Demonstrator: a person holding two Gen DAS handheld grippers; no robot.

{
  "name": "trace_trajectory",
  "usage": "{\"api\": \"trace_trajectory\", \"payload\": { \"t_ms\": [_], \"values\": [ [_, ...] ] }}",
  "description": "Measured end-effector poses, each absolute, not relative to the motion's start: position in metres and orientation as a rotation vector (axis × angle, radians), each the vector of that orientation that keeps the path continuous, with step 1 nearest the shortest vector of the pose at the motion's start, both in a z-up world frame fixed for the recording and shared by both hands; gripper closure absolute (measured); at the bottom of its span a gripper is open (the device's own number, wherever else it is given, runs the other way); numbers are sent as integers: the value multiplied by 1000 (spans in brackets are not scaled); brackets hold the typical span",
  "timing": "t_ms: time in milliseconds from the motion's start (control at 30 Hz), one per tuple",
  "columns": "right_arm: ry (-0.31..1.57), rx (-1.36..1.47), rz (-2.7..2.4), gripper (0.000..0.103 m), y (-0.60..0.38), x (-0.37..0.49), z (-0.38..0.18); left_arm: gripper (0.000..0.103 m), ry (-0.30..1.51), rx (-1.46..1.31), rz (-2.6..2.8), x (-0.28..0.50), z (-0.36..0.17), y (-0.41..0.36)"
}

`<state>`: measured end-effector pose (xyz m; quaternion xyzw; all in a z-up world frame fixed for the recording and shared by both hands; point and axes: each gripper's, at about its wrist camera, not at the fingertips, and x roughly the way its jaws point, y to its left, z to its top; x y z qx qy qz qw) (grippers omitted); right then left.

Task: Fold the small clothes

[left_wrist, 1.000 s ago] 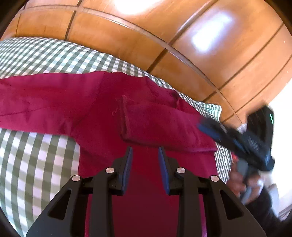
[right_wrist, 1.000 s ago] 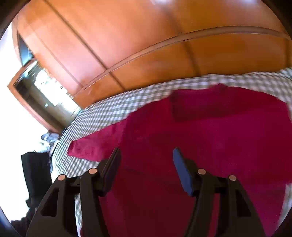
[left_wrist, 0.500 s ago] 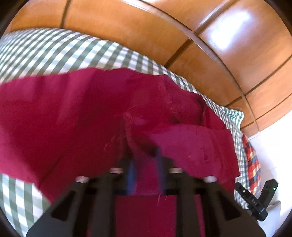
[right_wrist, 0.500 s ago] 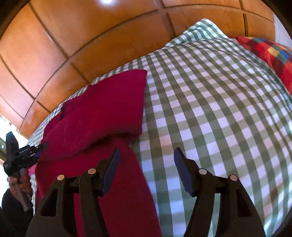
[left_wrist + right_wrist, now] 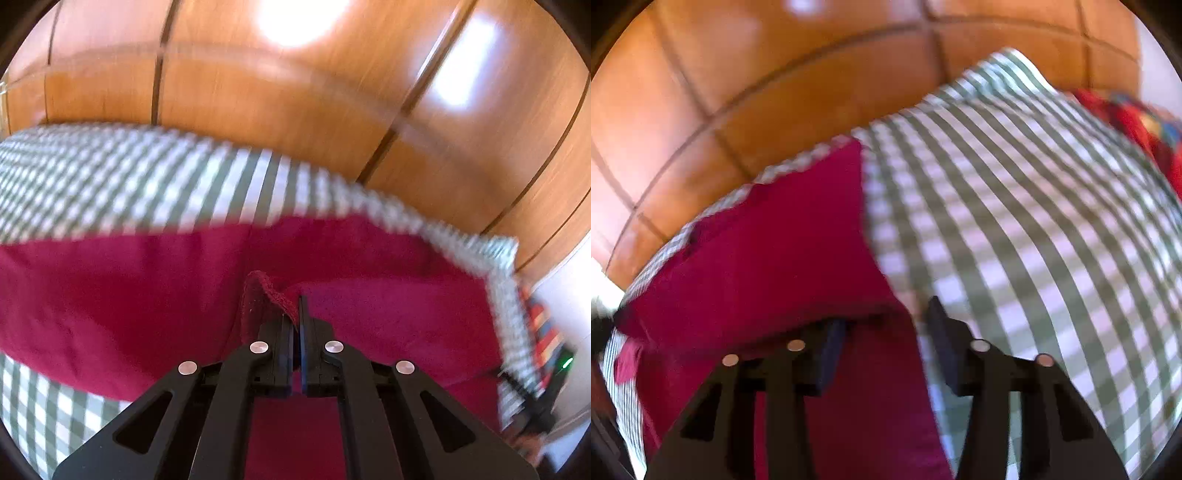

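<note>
In the left wrist view, the left hand-held gripper [image 5: 293, 314] is clenched on a raised fold of the red garment [image 5: 129, 302]; the hem edge stands up between its two fingers. The garment lies spread on a green and white checked cloth [image 5: 110, 184], and behind it there is a wooden panel wall [image 5: 258, 92]. At the far right edge, the other gripper shows only as a dark, blurred shape.

In the right wrist view, the right hand-held gripper [image 5: 882, 332] is released, with its fingers apart, above the right edge of the red garment [image 5: 775, 251]. The left finger is over the garment and the right finger is over the checked cloth [image 5: 1015, 203]. A red patterned fabric [image 5: 1137, 122] lies at the far right.
</note>
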<state>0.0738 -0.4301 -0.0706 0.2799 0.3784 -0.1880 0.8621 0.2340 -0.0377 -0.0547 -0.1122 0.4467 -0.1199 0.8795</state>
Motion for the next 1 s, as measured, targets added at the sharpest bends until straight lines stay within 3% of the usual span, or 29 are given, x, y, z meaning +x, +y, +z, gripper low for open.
{"api": "trace_trajectory", "payload": {
  "t_ms": [167,233,267,600,867,1000],
  "values": [
    [845,511,-372,57,-424,72,-66,102,974,-181,-188,236,-89,-43],
    [867,466,-357,44,-418,63,-59,102,962,-208,-204,235,-83,-41],
    [874,424,-361,42,-414,57,-54,102,948,-229,-210,235,-77,-37],
    [767,191,-165,34,-326,71,-3,102,887,-395,-155,202,-54,33],
    [900,90,-23,35,-237,158,-47,102,887,-452,-8,146,-64,121],
    [877,25,-71,26,-225,158,-72,101,863,-552,127,122,-68,193]
  ]
}}
